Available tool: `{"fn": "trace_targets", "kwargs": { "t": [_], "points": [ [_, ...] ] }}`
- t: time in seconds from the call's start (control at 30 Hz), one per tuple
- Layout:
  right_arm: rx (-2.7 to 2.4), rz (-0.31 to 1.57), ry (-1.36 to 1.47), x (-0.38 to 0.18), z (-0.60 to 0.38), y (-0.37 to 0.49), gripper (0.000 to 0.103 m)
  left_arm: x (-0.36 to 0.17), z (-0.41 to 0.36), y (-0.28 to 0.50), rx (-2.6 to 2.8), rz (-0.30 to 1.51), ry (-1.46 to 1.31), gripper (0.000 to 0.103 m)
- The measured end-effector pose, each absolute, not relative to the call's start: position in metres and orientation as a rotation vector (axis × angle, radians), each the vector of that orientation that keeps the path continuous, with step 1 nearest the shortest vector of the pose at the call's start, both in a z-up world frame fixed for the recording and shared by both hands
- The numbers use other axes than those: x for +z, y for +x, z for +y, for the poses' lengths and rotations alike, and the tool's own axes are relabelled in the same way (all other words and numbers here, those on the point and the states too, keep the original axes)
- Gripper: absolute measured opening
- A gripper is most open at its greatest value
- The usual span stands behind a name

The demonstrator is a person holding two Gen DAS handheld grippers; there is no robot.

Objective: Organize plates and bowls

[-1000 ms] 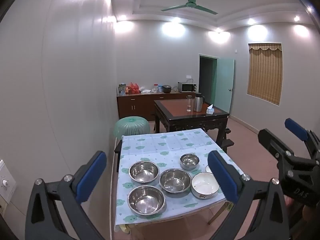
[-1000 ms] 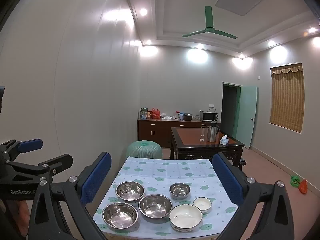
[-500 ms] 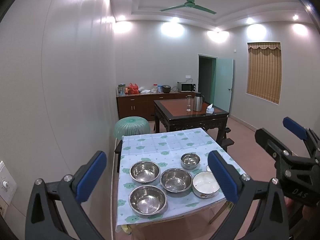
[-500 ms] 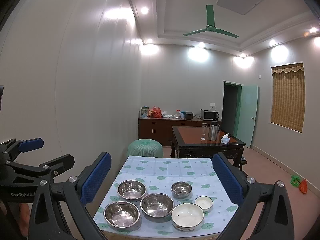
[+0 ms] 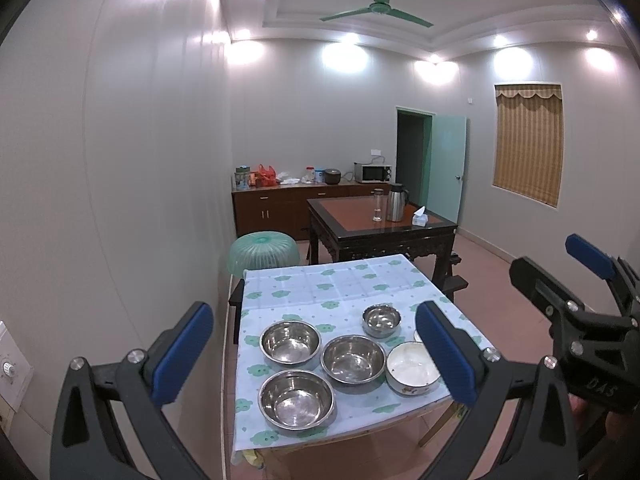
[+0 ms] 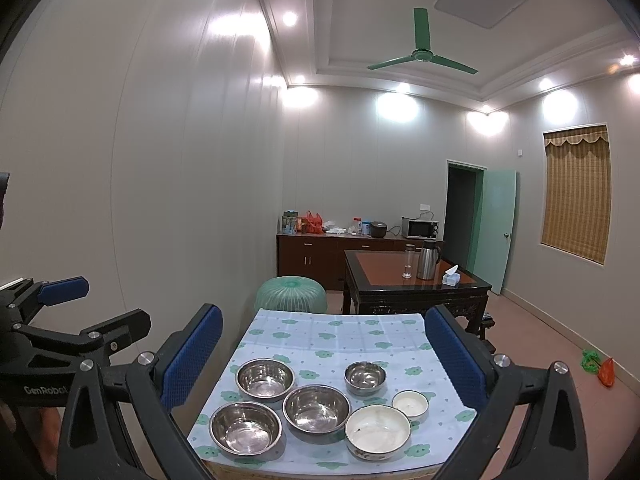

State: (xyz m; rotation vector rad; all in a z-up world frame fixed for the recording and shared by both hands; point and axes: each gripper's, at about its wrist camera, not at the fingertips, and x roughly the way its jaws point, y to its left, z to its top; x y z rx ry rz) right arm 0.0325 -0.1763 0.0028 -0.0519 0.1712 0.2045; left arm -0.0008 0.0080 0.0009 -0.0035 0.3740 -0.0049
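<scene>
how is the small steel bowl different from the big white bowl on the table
The small steel bowl is shiny bare metal; the big white bowl is white inside with a printed pattern on its outer wall. The small steel bowl is clearly narrower across than the big white bowl. The small steel bowl sits farther back on the tablecloth; the big white bowl sits near the front edge. Both stand upright, empty, apart from each other.

Past the near table I see a dark wooden table (image 6: 416, 284) carrying a steel flask (image 6: 427, 265), a glass (image 6: 408, 266) and a tissue box (image 6: 451, 278). Beside it a green mesh food cover (image 6: 291, 294) stands by the wall. A sideboard (image 5: 280, 206) at the back holds a microwave (image 5: 372, 172), and a green ceiling fan (image 6: 422, 56) hangs overhead.
</scene>
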Motion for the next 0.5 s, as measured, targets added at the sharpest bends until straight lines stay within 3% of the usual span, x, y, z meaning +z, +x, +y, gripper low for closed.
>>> {"fn": "trace_targets", "kwargs": {
  "t": [0.5],
  "points": [
    [0.203,0.188,-0.046,-0.0005,-0.1769,0.0378,0.102,-0.0025,0.0083,0.0056,-0.001,0.377,0.001,0.103]
  ]
}}
